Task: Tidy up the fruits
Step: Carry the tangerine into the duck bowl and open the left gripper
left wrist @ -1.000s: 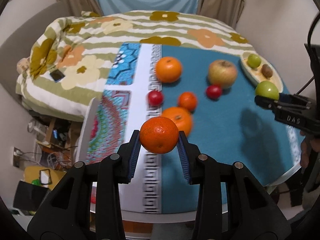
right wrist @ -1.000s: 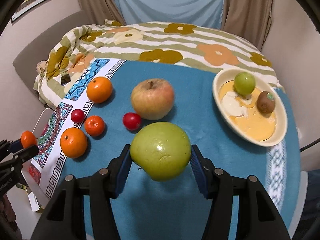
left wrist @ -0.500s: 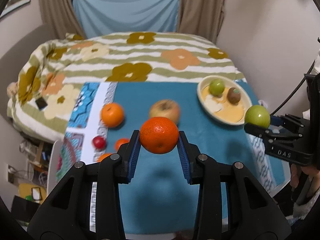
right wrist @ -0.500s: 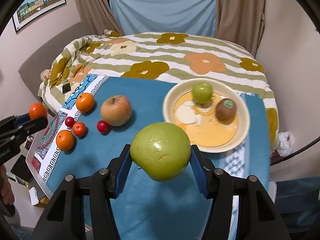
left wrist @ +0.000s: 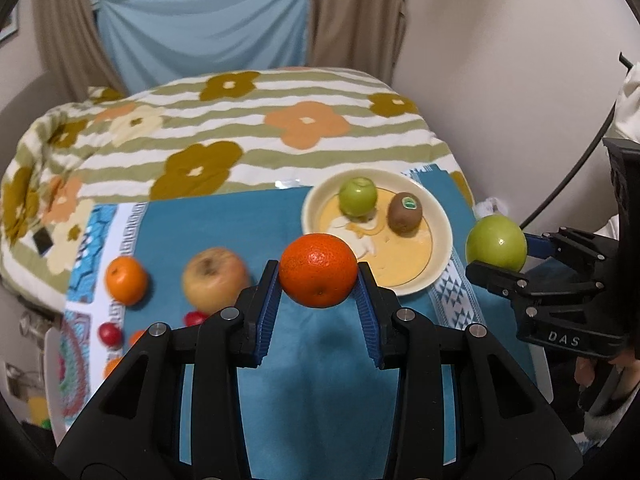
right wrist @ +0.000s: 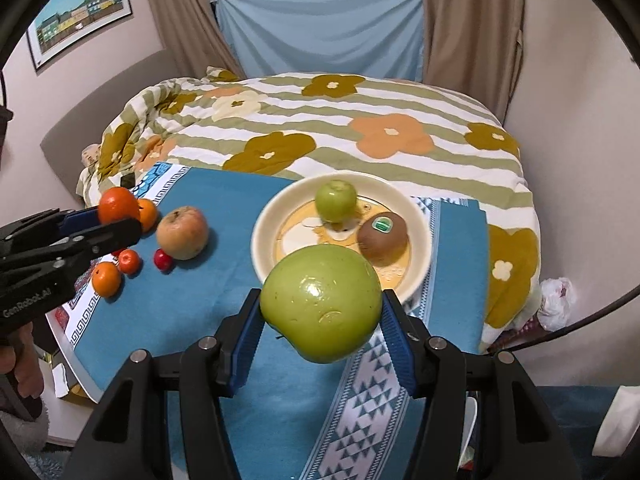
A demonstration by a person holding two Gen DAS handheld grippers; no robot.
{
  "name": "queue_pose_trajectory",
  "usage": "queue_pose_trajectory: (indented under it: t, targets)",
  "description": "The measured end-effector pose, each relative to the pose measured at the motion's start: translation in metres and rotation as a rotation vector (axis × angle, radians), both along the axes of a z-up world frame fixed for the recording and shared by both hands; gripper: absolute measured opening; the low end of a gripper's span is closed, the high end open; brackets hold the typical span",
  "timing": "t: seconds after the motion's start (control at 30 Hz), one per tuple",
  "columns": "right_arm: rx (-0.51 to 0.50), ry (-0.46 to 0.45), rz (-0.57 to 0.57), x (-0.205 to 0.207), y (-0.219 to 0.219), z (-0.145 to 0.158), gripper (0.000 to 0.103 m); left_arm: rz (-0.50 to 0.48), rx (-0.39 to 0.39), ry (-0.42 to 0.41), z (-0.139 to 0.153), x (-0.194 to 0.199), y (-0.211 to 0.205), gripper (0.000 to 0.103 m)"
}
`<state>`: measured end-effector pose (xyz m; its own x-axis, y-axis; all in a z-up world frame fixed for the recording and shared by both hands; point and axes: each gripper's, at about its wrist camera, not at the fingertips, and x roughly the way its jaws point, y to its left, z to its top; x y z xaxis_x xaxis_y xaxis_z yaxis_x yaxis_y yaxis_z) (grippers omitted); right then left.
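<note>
My left gripper (left wrist: pixel 318 276) is shut on an orange mandarin (left wrist: pixel 318 270), held above the blue cloth just left of the cream plate (left wrist: pixel 434 236). My right gripper (right wrist: pixel 320 310) is shut on a large green apple (right wrist: pixel 322 304), held over the plate's near rim (right wrist: pixel 264 220). The plate holds a small green apple (right wrist: pixel 335 201) and a kiwi (right wrist: pixel 382 239). The left gripper with its mandarin (right wrist: pixel 119 205) shows at the left of the right wrist view. The right gripper's apple (left wrist: pixel 496 242) shows at the right of the left wrist view.
On the blue tablecloth (right wrist: pixel 208 304) left of the plate lie a yellow-red apple (right wrist: pixel 182 233), several mandarins (right wrist: pixel 106 278) and small red fruits (right wrist: pixel 163 259). A flowered striped blanket (right wrist: pixel 320 136) lies behind the table. The table's right edge is near a white bag (right wrist: pixel 554 304).
Both grippers have swung to the right and lifted with their fruit. The plate now lies close in front of both, and the loose fruit has slid to the left of each view.
</note>
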<state>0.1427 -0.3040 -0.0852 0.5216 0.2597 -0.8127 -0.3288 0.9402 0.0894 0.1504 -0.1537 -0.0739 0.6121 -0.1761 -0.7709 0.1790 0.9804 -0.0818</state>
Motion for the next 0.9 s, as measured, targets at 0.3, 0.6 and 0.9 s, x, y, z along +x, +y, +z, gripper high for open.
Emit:
queue_pose_trajectory:
  t: [0.3,0.6,0.9]
  targets:
    - [0.002,0.057,-0.118,0.025,-0.021,-0.020,0.053,-0.103,-0.019,0.085,-0.032,0.062,-0.022,0.041]
    - [0.021,0.106,-0.228,0.045,-0.025,-0.038,0.053,-0.192,-0.008,0.184,-0.075,0.108,-0.034,0.041]
    - [0.037,0.129,-0.301,0.055,-0.026,-0.049,0.053,-0.280,0.056,0.236,-0.106,0.125,-0.054,0.041]
